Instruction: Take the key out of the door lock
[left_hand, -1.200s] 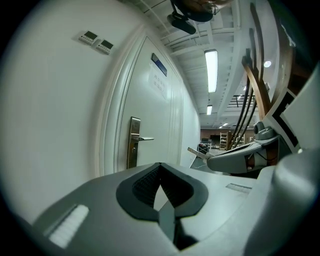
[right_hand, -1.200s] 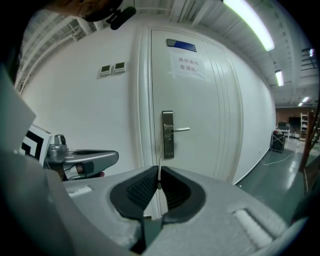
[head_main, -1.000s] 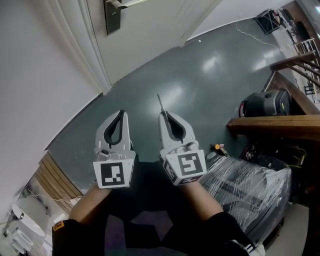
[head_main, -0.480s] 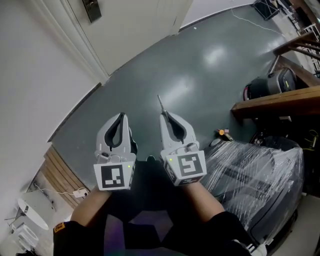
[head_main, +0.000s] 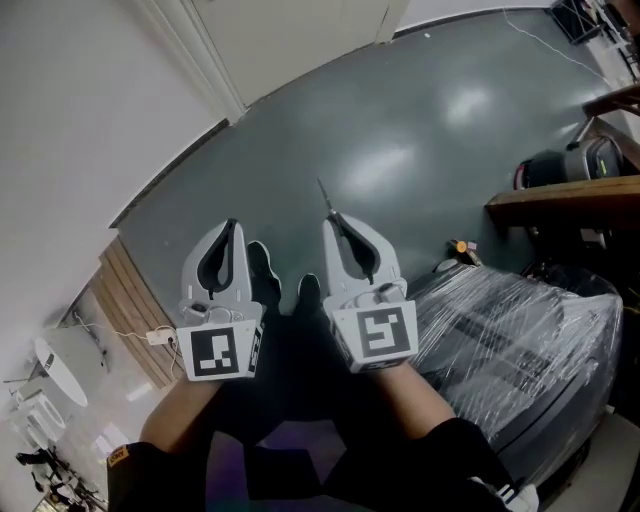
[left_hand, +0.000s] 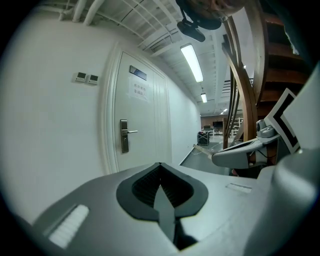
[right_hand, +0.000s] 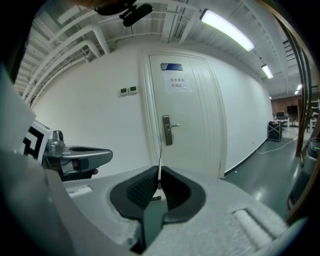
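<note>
Right gripper (head_main: 337, 222) is clamping the key (head_main: 325, 196), a thin, pale metal blade projecting straight from its jaw tips, well apart from the door lock (right_hand: 167, 131). Left gripper (head_main: 231, 226) is resting closed, empty.

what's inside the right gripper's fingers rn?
The right gripper is shut on a thin silver metal key; its blade pokes past the fingers. The key's lower end is covered where they meet.

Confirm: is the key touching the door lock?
Apart. Right gripper view: key pinched in the right gripper, door lock far behind it. Head view: key over floor, away from the door.
</note>
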